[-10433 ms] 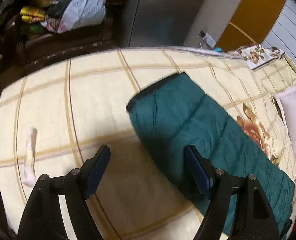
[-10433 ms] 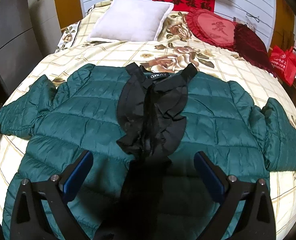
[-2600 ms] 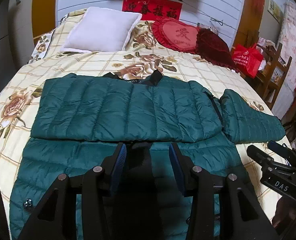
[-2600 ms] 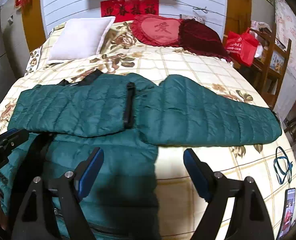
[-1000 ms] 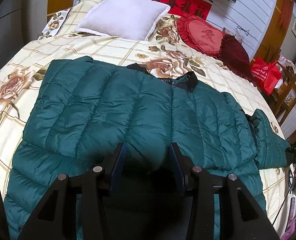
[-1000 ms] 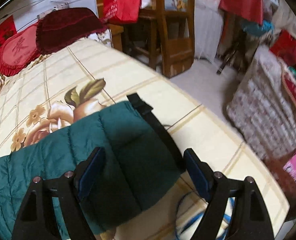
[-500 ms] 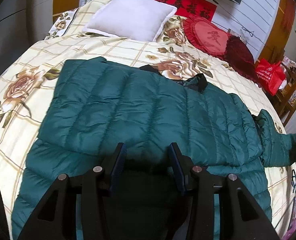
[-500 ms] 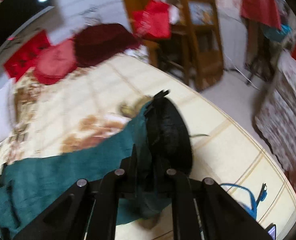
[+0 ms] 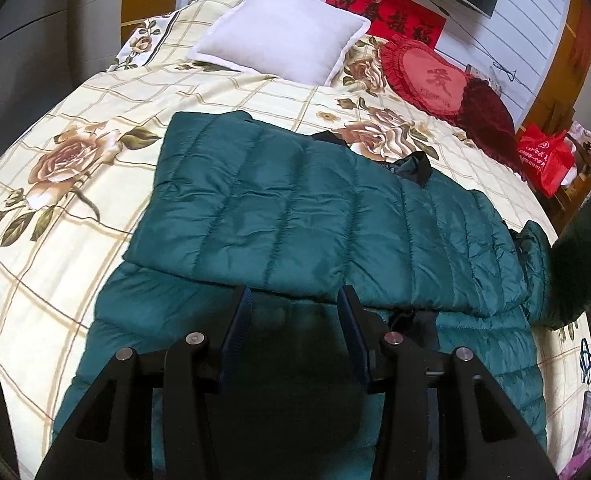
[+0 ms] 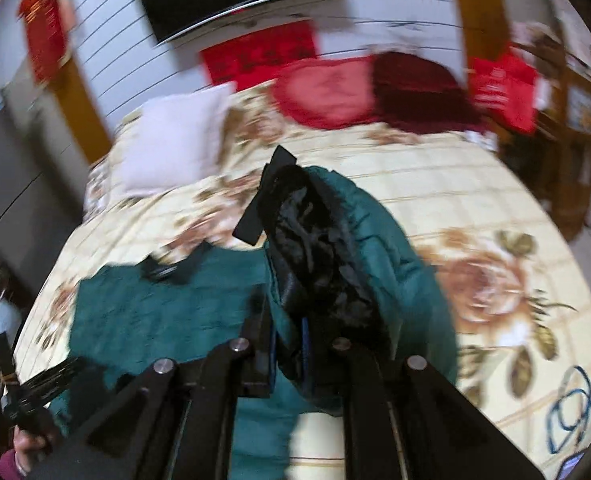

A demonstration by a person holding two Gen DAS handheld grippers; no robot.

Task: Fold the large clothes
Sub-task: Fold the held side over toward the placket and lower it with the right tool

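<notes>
A dark green quilted jacket [image 9: 295, 208] lies spread on the bed, its left sleeve folded across the chest. My left gripper [image 9: 295, 320] hovers low over the jacket's lower body. Its jaws stand partly apart, and only shadowed fabric shows below them. My right gripper [image 10: 285, 324] is shut on the cuff end of the other sleeve [image 10: 359, 240], which hangs lifted above the bed with its black lining turned out. In the left wrist view this raised sleeve [image 9: 579, 264] shows as a dark mass at the right edge. The right wrist view is blurred by motion.
A white pillow [image 9: 283, 48], a red heart cushion [image 9: 431, 80] and a dark red cushion [image 9: 491, 116] lie at the head of the bed. A red bag [image 9: 547, 160] and wooden furniture stand to the right. A blue cord [image 10: 571, 404] lies on the floral bedspread [image 9: 55, 168].
My right gripper shut on the sleeve's cuff, lifted it and swung round toward the jacket body. The left gripper drifted a little across the jacket, with its jaws unchanged.
</notes>
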